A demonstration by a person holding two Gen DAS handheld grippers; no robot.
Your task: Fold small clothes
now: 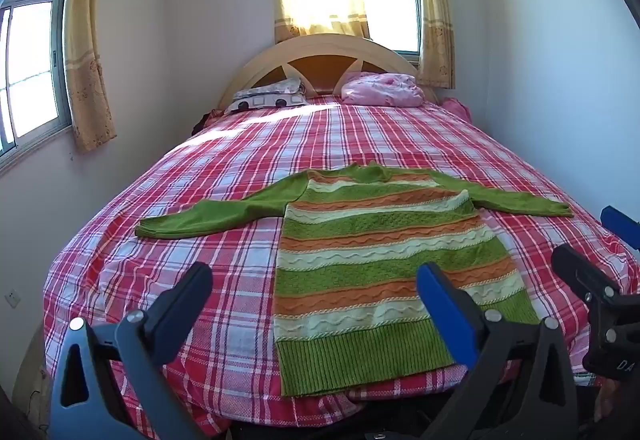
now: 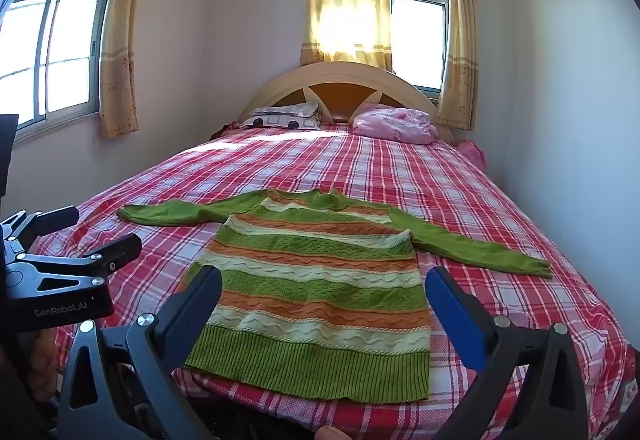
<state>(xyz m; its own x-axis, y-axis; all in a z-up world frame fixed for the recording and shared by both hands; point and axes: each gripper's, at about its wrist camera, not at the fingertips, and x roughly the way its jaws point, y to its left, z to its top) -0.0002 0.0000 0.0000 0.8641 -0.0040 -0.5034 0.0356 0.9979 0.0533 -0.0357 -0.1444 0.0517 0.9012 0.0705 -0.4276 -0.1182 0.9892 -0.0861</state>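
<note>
Over the foot of the bed, I am holding both tongs spread wide and gripping nothing.

Between my hands, my left gripper (image 1: 314,282) is hovering with its jaws fully apart above the near left part of the striped sweater (image 1: 384,260), one finger over the bedcover and the other over the knit, neither touching it. My right gripper (image 2: 324,288) is hanging just beside it, jaws equally wide, framing the sweater's lower body and ribbed hem (image 2: 316,364). The sweater, green, orange and cream, is lying flat and unfolded on the red plaid bedcover (image 1: 168,240), hem toward me at the near edge, both green sleeves (image 2: 472,250) stretching out sideways. Farther off, a patterned pillow (image 1: 268,98) and a pink bundle of bedding (image 1: 382,90) are resting against the arched wooden headboard (image 1: 328,48), under yellow curtains (image 2: 348,0).
</note>
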